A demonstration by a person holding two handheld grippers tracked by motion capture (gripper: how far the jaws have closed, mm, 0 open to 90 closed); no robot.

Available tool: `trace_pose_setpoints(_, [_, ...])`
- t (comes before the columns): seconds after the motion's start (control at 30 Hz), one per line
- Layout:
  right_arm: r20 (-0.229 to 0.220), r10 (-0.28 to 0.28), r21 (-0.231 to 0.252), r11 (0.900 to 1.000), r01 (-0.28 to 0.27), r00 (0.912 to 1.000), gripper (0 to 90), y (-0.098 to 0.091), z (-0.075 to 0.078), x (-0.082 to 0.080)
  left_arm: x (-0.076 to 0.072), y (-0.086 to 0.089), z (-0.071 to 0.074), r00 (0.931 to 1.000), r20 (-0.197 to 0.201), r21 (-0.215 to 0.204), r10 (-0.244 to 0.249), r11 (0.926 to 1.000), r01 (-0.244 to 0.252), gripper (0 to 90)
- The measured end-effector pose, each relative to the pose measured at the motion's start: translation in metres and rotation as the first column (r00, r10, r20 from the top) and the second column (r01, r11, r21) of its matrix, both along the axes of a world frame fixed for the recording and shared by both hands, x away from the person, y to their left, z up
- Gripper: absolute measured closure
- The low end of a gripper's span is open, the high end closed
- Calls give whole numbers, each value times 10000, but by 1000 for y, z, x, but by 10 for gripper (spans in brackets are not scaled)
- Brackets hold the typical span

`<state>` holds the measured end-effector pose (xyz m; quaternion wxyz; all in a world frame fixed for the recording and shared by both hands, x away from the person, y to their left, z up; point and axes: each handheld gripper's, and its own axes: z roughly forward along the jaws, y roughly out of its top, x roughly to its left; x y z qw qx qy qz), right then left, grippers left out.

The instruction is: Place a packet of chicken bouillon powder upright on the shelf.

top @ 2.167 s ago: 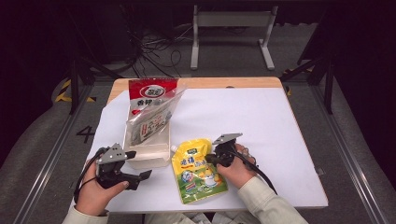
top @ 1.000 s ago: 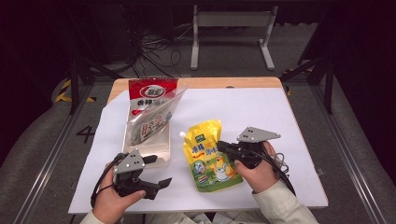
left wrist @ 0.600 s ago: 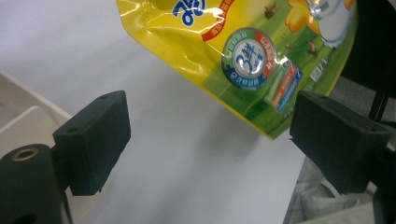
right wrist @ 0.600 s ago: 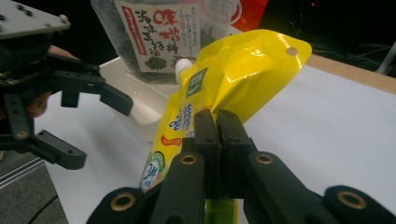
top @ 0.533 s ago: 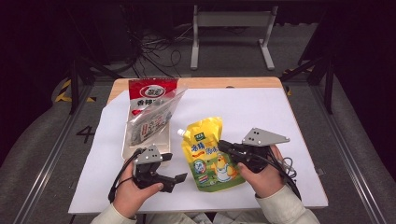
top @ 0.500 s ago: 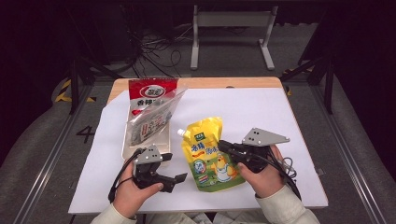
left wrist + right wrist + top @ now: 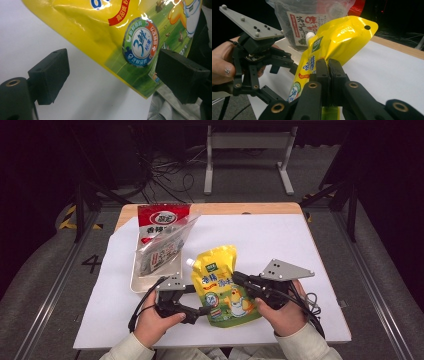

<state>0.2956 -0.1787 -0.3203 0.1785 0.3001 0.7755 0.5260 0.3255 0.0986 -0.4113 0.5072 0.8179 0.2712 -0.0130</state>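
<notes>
In the high view, the yellow pouch (image 7: pixel 223 287) lies on the white sheet (image 7: pixel 300 250) that covers the table, close to the near edge and about in the middle between the left and right edges. The right gripper (image 7: pixel 239 279) has its jaws pressed together on the right side of the pouch. The left gripper (image 7: pixel 201 299) is at the lower left corner of the pouch with its jaws apart. Towards the far left corner, a white tray (image 7: pixel 142 282) carries a clear bag (image 7: pixel 162 251) and a red bag (image 7: pixel 162 220).

In the left gripper view, the two black jaws stand wide apart and the pouch corner (image 7: pixel 130 57) is between them, but the pads do not press on it.

In the right gripper view, the jaws are closed tightly on the edge of the pouch (image 7: pixel 337 40), which rises tilted off the sheet. The left gripper (image 7: pixel 278 82) is seen just beside the pouch, with open jaws.
</notes>
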Motion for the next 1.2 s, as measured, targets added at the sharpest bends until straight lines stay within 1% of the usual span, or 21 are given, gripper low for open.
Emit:
trace_pose_setpoints(0.1, [10,70,44,10000,-70,10000,869,2,0,-1,0,-3,0,9999,80,-252,-135,9996,137,168])
trace_pose_setpoints(0.17, [49,101,40,9999,-101,9999,869,4,-2,-1,-1,-4,1,9996,172,-398,-218,9990,224,218])
trace_pose_setpoints(0.2, [4,122,12,9999,-122,9999,869,4,-2,-1,-1,-4,2,9994,244,-493,-243,9985,255,222])
trace_pose_setpoints(0.23, [21,154,93,9998,-155,9999,869,5,-3,-1,-1,-4,3,9992,257,-560,-290,9980,304,259])
trace_pose_setpoints(0.27, [-15,168,73,9998,-168,9999,868,6,-4,0,-1,-4,3,9996,183,-558,-222,9982,232,281])
trace_pose_setpoints(0.33, [-38,198,94,9998,-198,9998,867,6,-5,0,0,-1,3,9996,224,-582,-187,9981,200,331])
trace_pose_setpoints(0.37, [-53,199,56,9998,-199,9998,867,7,-5,0,1,2,3,9994,305,-514,-186,9985,202,425])
trace_pose_setpoints(0.4, [-76,181,18,9998,-181,9998,867,8,-6,0,1,4,4,9992,372,-557,-158,9983,178,507])
trace_pose_setpoints(0.47, [-96,210,-19,9998,-211,9997,868,8,-7,0,2,10,6,9986,474,-795,-215,9965,252,678])
trace_pose_setpoints(0.5, [-141,237,-15,9997,-237,9996,868,9,-8,0,1,11,7,9978,649,-746,-151,9970,200,729])
trace_pose_setpoints(0.53, [-159,240,-27,9997,-241,9996,867,9,-9,0,0,12,9,9969,772,-716,-120,9973,176,750])
trace_pose_setpoints(0.6, [-189,242,-25,9997,-242,9995,867,9,-9,0,-2,13,12,9957,922,-635,-49,9979,108,777])
trace_pose_setpoints(0.63, [-246,247,-38,9997,-248,9994,866,9,-9,0,-2,14,13,9959,904,-681,-36,9976,98,794])
trace_pose_setpoints(0.73, [-266,256,-34,9997,-257,9993,864,7,-9,1,-3,16,17,9938,1112,-566,-30,9984,94,808])
trace_pose_setpoints(0.8, [-222,209,-103,9997,-212,9995,862,6,-9,1,-5,18,21,9908,1352,-393,-84,9991,139,815])
trace_pose_setpoints(0.83, [-212,203,-120,9997,-206,9996,860,5,-9,2,-5,19,23,9899,1400,-267,-212,9993,252,816])
trace_pose_setpoints(0.93, [-224,272,-123,9995,-275,9994,853,3,-8,3,-6,19,27,9876,1541,-171,-299,9993,330,822])
trace_pose_setpoints(0.97, [-227,301,-125,9995,-304,9993,846,2,-8,3,-7,20,30,9851,1677,-22,-393,9992,403,822])
trace_pose_setpoints(1.03, [-117,341,-309,9989,-344,9993,816,1,-8,3,-10,20,34,9769,2078,286,-492,9986,442,825])
trace_pose_setpoints(1.1, [-15,359,-375,9987,-359,9994,795,0,-7,3,-11,21,39,9708,2307,514,-655,9972,550,826])
trace_pose_setpoints(1.2, [-5,437,-308,9986,-437,9990,766,-2,-6,3,-12,24,44,9677,2399,729,-778,9954,619,827])
